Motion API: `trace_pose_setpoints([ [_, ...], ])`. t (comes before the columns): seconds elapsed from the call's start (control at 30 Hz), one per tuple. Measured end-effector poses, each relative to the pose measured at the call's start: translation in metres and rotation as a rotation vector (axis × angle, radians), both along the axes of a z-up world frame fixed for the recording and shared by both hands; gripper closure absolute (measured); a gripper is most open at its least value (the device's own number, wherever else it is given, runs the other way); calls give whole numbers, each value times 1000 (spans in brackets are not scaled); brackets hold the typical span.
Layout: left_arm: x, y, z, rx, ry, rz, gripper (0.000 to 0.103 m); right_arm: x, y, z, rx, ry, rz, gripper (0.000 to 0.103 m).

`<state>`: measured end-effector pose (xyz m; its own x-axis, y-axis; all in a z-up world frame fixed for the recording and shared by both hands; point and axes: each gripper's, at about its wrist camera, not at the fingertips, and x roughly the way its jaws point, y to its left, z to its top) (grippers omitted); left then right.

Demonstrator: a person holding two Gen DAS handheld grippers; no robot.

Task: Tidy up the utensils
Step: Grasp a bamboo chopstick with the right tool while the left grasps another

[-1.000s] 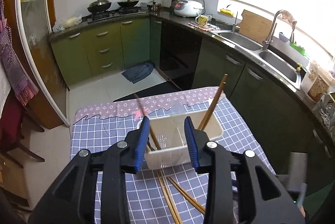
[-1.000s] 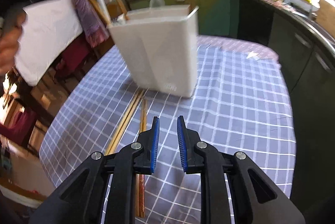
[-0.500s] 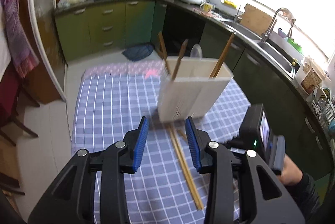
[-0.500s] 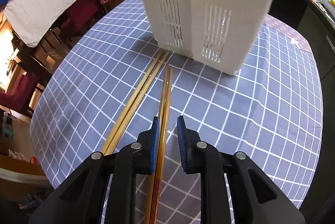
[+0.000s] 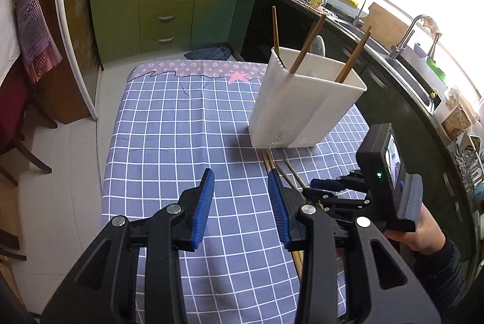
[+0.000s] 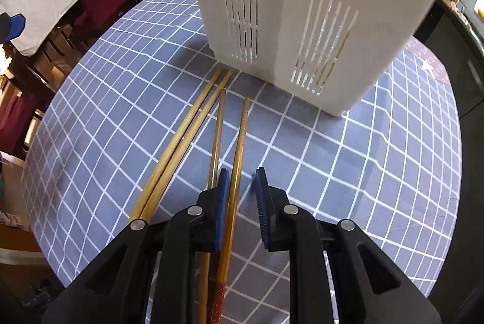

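A white slotted utensil holder (image 5: 305,103) stands on the checked tablecloth (image 5: 169,124), and three chopsticks lean in it. Several loose chopsticks (image 6: 184,136) lie side by side in front of the holder (image 6: 302,6). My right gripper (image 6: 242,175) hangs low over them, open by a narrow gap. One chopstick (image 6: 240,139) lies between its jaws, close to the left pad, and is not pinched. My left gripper (image 5: 240,175) hovers open over bare cloth with nothing between its fingers. To its right, a hand holds the right gripper (image 5: 317,187) over the chopsticks (image 5: 272,168).
The table's near and left edges drop to a tiled floor. Green cabinets and a counter with a sink (image 5: 402,66) run behind and along the right. A dark chair (image 5: 18,136) and a hanging cloth (image 5: 30,21) are on the left.
My left gripper has drawn back from the holder toward the near end of the table. My right gripper has sunk toward the loose chopsticks and now straddles one.
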<state>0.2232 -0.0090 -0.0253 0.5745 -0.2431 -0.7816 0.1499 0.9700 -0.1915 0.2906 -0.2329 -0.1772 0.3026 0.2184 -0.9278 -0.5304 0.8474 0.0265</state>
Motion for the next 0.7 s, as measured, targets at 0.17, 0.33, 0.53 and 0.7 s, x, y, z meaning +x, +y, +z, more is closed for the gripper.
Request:
trace_pose_setpoints([
  [0.17, 1, -10, -10, 10, 29, -24, 67, 7, 17, -1, -16, -24, 15, 89],
  [0.33, 2, -18, -20, 15, 57, -35, 67, 15, 21, 0, -14, -32, 2, 96],
  [0.53, 4, -22, -28, 27, 82, -39, 67, 10, -1, 28, 80, -93, -50, 96],
  [0.7, 7, -26, -35, 32, 103, -46, 67, -7, -35, 78, 201, -212, -110, 96],
])
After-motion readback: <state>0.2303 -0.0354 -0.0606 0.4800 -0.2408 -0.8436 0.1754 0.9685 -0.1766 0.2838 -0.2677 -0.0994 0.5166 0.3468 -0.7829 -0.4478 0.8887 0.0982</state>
